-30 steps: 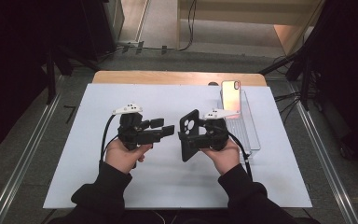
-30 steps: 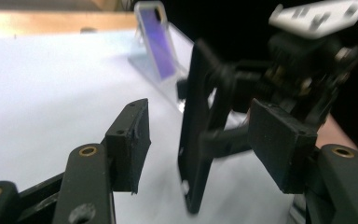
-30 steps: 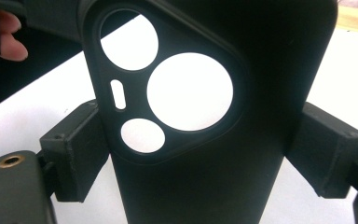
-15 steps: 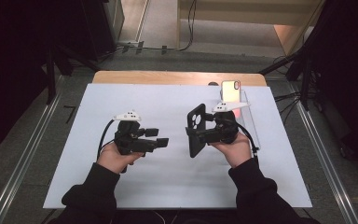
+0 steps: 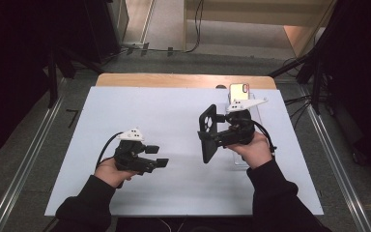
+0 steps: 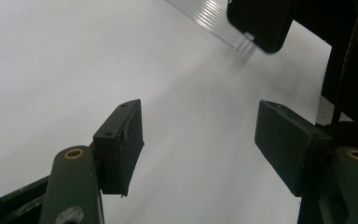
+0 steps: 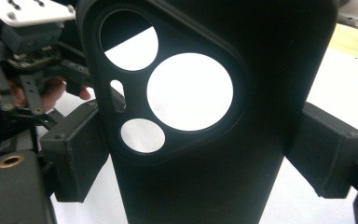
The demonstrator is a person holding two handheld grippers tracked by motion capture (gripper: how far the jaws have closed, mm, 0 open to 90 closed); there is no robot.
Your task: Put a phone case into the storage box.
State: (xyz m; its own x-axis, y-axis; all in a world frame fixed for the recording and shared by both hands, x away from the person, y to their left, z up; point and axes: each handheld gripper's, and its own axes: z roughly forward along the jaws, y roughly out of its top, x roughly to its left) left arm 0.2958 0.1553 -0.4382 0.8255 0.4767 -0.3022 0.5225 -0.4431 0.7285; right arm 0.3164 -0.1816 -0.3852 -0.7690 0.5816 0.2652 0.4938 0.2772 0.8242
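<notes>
A black phone case (image 5: 206,123) with round camera cutouts stands upright above the white table top, with my right gripper (image 5: 211,137) shut on it. In the right gripper view the case (image 7: 205,70) sits between both pads (image 7: 77,154) of the right gripper (image 7: 200,154). My left gripper (image 5: 158,155) hovers low at the near left, open, with nothing between its fingers. The left gripper view shows the left gripper (image 6: 200,135) over bare white surface, the case's corner (image 6: 261,23) farther off.
A phone (image 5: 239,91) with a lit screen leans at the far end of a clear ridged holder (image 5: 260,112) on the table's right side. The white board (image 5: 174,111) lies on a wooden table (image 5: 174,80). Metal rails and dark stands flank the table.
The two grippers have drawn apart. My left gripper let go of the case and moved toward the near left. My right gripper carried the case slightly right and up.
</notes>
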